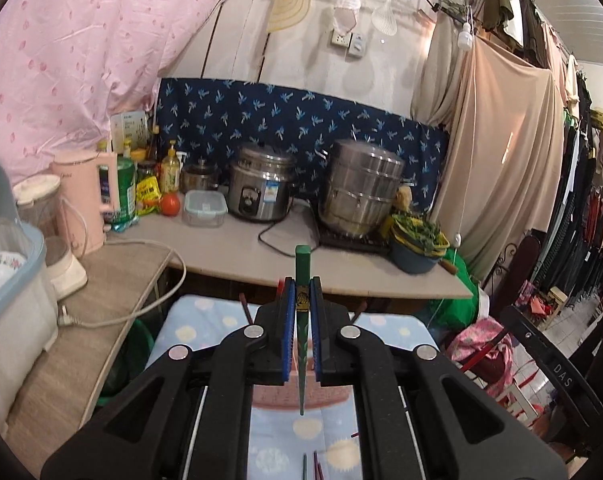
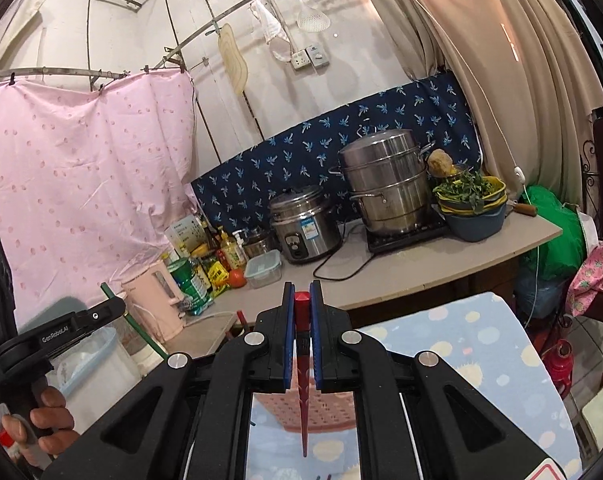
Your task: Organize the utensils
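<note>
My left gripper (image 1: 301, 284) is shut on a green chopstick (image 1: 302, 344), held upright with its thin tip pointing down over a pink perforated basket (image 1: 281, 398). My right gripper (image 2: 301, 290) is shut on a red chopstick (image 2: 302, 360), also upright, tip down over the pink basket (image 2: 313, 412). More chopsticks (image 1: 315, 466) lie on the blue dotted cloth (image 1: 197, 320) below. The left gripper also shows at the left of the right wrist view (image 2: 113, 304), with the green chopstick (image 2: 141, 332) slanting through it.
A counter (image 1: 237, 248) behind holds a rice cooker (image 1: 259, 186), a steel steamer pot (image 1: 361, 188), a bowl of greens (image 1: 417, 244), a clear box (image 1: 204, 208), bottles and a pink kettle (image 1: 85, 196). A lidded dish bin (image 1: 9, 292) stands left. Clothes racks stand right.
</note>
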Action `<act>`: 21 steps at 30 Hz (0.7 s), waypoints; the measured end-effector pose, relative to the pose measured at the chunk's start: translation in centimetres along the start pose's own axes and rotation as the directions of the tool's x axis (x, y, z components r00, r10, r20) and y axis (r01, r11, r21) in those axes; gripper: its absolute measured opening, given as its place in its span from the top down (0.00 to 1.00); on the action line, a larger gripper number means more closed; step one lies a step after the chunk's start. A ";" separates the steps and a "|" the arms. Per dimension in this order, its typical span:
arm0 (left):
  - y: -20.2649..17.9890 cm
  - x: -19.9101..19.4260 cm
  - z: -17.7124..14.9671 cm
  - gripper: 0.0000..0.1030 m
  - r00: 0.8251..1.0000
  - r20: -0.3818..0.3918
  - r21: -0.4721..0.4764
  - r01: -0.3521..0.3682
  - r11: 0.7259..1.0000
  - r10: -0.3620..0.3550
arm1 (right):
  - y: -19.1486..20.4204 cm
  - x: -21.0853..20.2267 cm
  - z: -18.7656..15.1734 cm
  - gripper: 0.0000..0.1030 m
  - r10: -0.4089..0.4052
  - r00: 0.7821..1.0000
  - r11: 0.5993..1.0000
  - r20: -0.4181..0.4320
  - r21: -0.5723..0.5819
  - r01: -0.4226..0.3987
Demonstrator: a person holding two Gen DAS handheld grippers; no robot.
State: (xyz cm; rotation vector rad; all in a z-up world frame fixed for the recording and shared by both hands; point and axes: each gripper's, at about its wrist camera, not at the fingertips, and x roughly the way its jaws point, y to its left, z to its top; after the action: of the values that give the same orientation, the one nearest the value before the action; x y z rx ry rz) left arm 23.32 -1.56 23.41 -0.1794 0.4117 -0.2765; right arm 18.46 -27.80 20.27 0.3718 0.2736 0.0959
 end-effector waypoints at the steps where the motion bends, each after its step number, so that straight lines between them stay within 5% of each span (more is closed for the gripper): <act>1: -0.1 0.4 0.7 0.93 1.000 0.015 0.003 -0.003 1.000 0.003 | 0.1 0.6 0.5 0.93 -0.001 1.000 1.000 0.011 0.003 0.001; 10: -0.1 5.8 2.9 0.93 0.997 0.057 0.028 -0.052 0.998 0.050 | 0.1 7.2 3.4 0.93 0.014 0.999 0.999 0.051 0.033 -0.016; 21: 1.8 11.5 -0.9 0.93 0.995 -0.067 0.016 -0.078 0.997 0.079 | -1.1 13.2 -0.7 0.93 -0.017 0.996 1.000 -0.087 0.013 0.018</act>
State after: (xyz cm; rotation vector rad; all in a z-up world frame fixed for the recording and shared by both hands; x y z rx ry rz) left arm 33.51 -3.45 17.98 -0.1406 0.4826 -0.2080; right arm 31.01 -26.65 15.97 0.3788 0.3634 0.0928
